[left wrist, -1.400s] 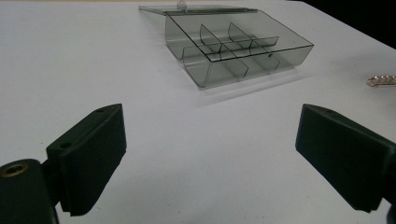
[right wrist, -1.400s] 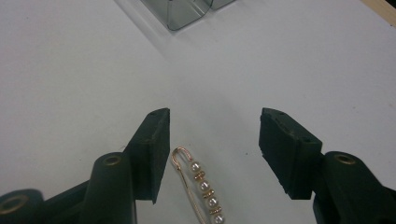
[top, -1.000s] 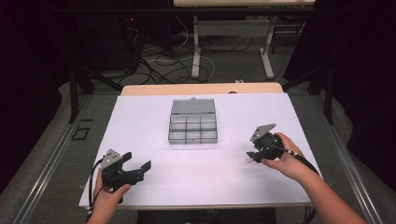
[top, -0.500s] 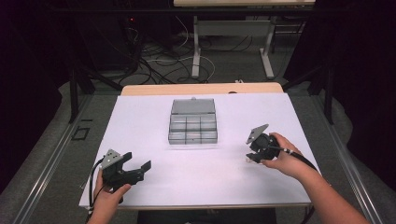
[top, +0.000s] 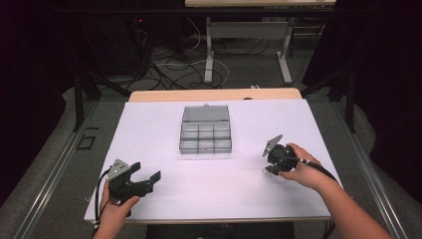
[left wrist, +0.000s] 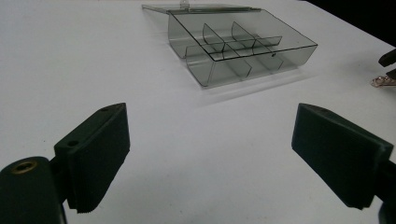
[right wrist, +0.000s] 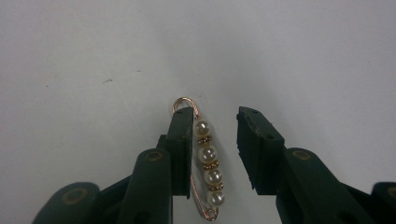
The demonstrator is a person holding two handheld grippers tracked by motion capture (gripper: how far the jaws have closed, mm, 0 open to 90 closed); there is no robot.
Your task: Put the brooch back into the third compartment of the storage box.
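My right gripper [right wrist: 215, 140] points down at the white table [top: 224, 184], at about 4 o'clock from the box [top: 205, 130] in the high view. Its jaws have just been closing, and a pearl pin [right wrist: 207, 161] lies between them. The pin sits against the left jaw; a gap remains to the right one, so nothing is pinched yet. My left gripper [top: 142, 175] rests near the table's front edge, at about 7 o'clock from the box, jaws spread wide with nothing between them. The box is open, its lid [top: 205, 113] lying flat behind it.
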